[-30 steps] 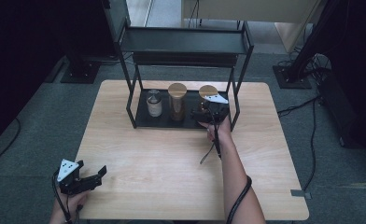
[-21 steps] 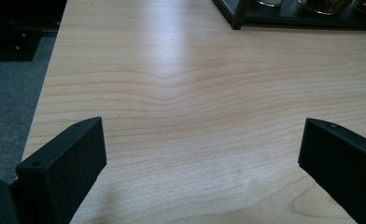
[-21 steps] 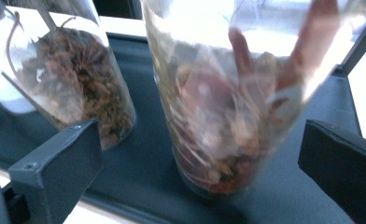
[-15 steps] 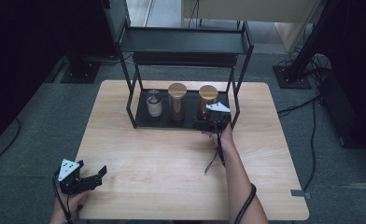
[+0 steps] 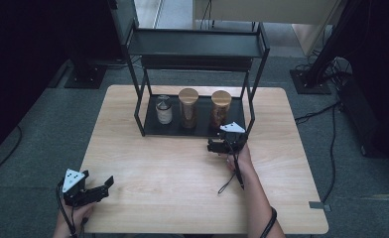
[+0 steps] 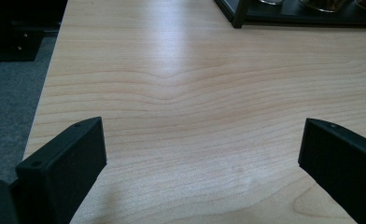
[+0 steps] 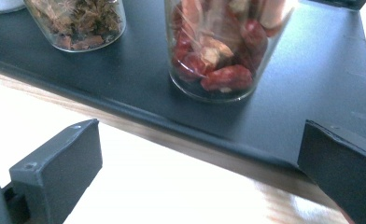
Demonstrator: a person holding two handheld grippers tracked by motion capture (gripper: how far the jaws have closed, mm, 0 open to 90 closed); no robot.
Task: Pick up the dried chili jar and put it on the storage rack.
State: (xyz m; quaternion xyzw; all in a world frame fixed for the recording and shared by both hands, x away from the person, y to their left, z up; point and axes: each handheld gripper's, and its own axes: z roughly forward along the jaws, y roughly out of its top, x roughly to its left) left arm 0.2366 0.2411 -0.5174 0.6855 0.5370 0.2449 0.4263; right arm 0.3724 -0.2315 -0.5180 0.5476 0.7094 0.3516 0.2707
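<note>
pale wood-grain table (image 5: 192, 178), rectangular, carrying a black metal two-tier rack (image 5: 195, 44) at its far middle. on the rack's black bottom shelf (image 5: 182, 130), three jars in a row: a small glass jar with a silver lid (image 5: 163, 109) at the left, a tall glass jar with a wooden lid holding brown star-shaped spice (image 5: 188, 107) in the middle, and a tall glass jar with a wooden lid holding red dried pieces (image 5: 220, 108) at the right, all upright, near one another but apart. right gripper (image 5: 216, 147) just in front of the shelf's right end, jaws spread wide, gripping nothing; in the right gripper view the red-filled jar (image 7: 223, 46) standing well inside the shelf, beyond the jaws and not between them. left gripper (image 5: 105, 184) low at the near left corner of the table, well apart from the rack, jaws likewise wide and empty over bare wood (image 6: 195, 93). judged from this: all three jars set on the bottom shelf, top tier bare as far as visible. no jar in hand, so either placing finished or a pick of the red jar not yet begun; impossible to tell which.
</note>
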